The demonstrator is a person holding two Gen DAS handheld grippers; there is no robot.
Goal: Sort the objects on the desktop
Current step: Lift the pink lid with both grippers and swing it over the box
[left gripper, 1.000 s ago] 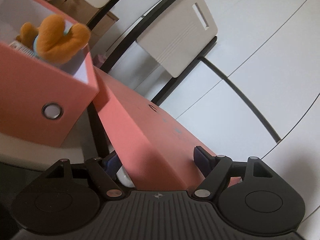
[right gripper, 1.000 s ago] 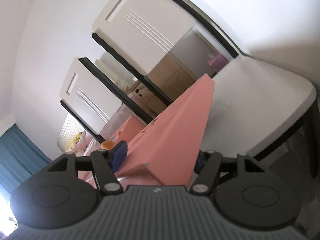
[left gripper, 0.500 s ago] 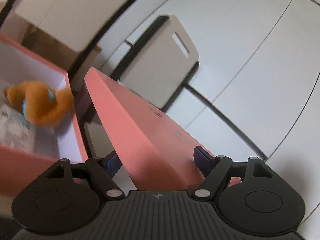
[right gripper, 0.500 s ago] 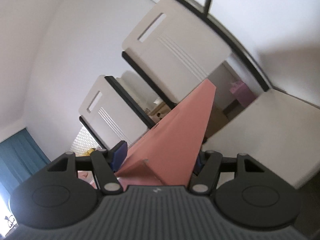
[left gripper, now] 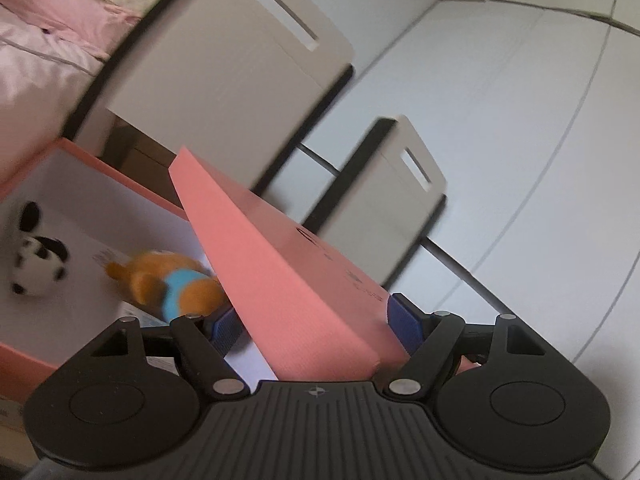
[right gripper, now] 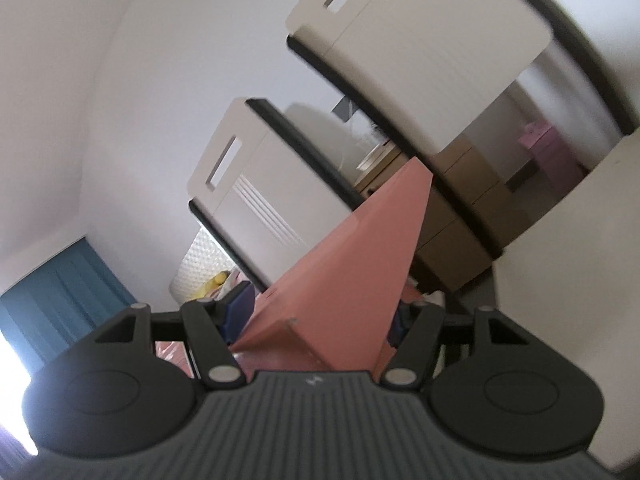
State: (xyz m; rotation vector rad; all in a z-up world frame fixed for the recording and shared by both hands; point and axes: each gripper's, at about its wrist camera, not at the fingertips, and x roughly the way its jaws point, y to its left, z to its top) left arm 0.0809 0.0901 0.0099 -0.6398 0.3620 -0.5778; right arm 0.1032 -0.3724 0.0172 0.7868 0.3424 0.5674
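Both grippers hold a pink box lid (left gripper: 288, 280), one at each end. My left gripper (left gripper: 316, 326) is shut on one end of it. My right gripper (right gripper: 320, 314) is shut on the other end of the lid (right gripper: 360, 272). In the left wrist view the lid hangs tilted above an open pink storage box (left gripper: 36, 356) with a white inside. In the box lie an orange plush toy (left gripper: 176, 284) with a blue band and a black-and-white plush toy (left gripper: 34, 260). The lid hides the right part of the box.
Two white chair backs with slot handles (left gripper: 248, 64) (left gripper: 392, 196) stand behind the box; they also show in the right wrist view (right gripper: 420, 32). A bed with pink bedding (left gripper: 44, 44) is at the far left. A white tabletop (right gripper: 592, 248) is at the right.
Both grippers have lifted the lid and swung it up over the open box. The view now looks down into the box, where the black-and-white plush has come into sight.
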